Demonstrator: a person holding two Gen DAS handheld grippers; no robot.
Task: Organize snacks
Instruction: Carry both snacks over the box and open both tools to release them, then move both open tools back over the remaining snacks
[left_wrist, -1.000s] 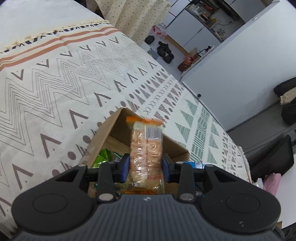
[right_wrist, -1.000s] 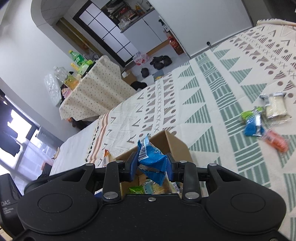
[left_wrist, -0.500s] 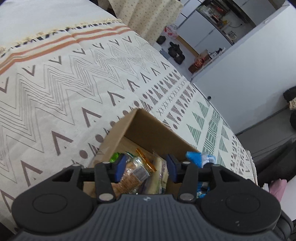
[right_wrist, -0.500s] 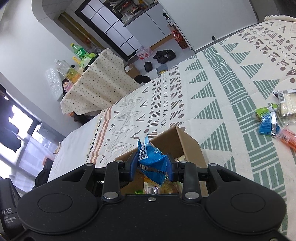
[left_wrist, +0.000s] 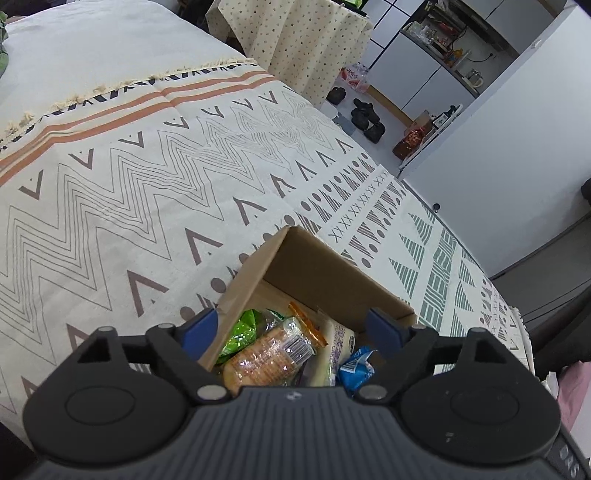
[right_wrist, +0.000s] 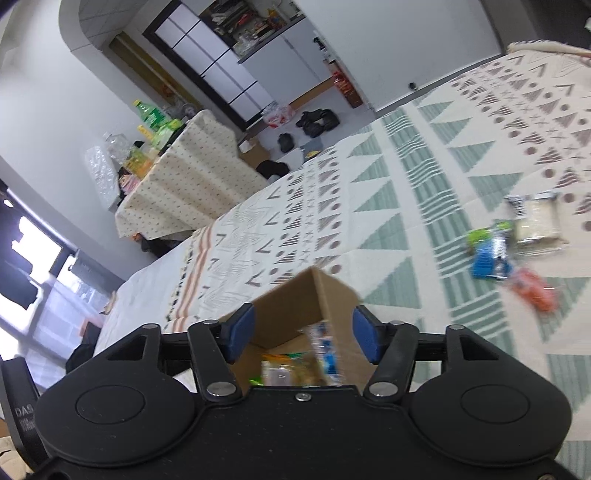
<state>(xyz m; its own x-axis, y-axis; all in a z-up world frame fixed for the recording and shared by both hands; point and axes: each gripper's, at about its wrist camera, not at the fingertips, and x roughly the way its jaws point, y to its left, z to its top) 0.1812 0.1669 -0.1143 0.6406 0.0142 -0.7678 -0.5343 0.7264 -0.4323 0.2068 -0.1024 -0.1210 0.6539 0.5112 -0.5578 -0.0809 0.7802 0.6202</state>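
Observation:
An open cardboard box (left_wrist: 314, 266) (right_wrist: 295, 299) stands on the patterned cloth. Inside lie a clear cracker pack (left_wrist: 266, 354), a green packet (left_wrist: 240, 332), a pale wrapped bar (left_wrist: 340, 350) and a blue packet (left_wrist: 356, 371). My left gripper (left_wrist: 295, 328) hovers over the box with its jaws opening wide and nothing pressed between the pads. My right gripper (right_wrist: 301, 334) is also above the box, its jaws opening, and the blurred blue packet (right_wrist: 327, 350) sits below them in the box, free of the pads.
Loose snacks lie on the cloth to the right: a blue packet (right_wrist: 489, 258), a green one (right_wrist: 484, 232), a pale cracker pack (right_wrist: 537, 218) and an orange packet (right_wrist: 535, 291). A table with a dotted cloth (right_wrist: 184, 184) and bottles stands beyond. Shoes (left_wrist: 365, 118) lie on the floor.
The left gripper let go of the cracker pack, which dropped into the box. The right gripper let go of the blue packet, which now lies in the box. Both jaws spread apart.

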